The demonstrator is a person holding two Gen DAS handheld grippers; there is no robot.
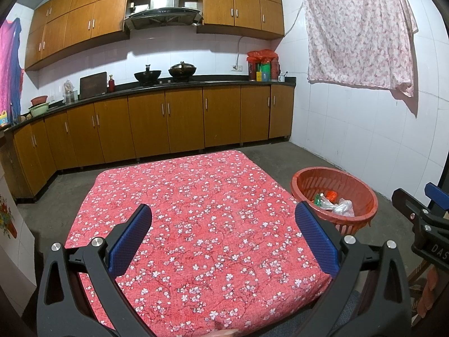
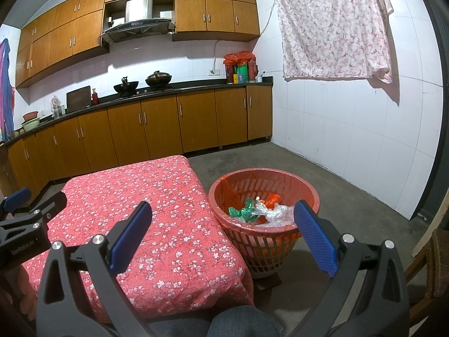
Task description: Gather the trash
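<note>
A red plastic basket point(image 2: 224, 188) stands on the floor right of the table; it also shows in the left wrist view point(image 1: 364, 191). Crumpled plastic trash point(image 2: 263, 210), clear, green and orange, lies inside it, also seen in the left wrist view point(image 1: 336, 205). My left gripper point(image 1: 224, 219) is open and empty above the table with the red flowered cloth point(image 1: 196, 196). My right gripper point(image 2: 223, 216) is open and empty, held over the table's right edge and the basket's near side. No trash shows on the cloth point(image 2: 126, 191).
Wooden kitchen cabinets point(image 1: 182, 118) and a dark counter with woks run along the back wall. A flowered cloth point(image 1: 356, 28) hangs on the white right wall. Bare concrete floor point(image 2: 350, 191) lies right of the basket. A wooden chair point(image 2: 437, 266) stands at the far right.
</note>
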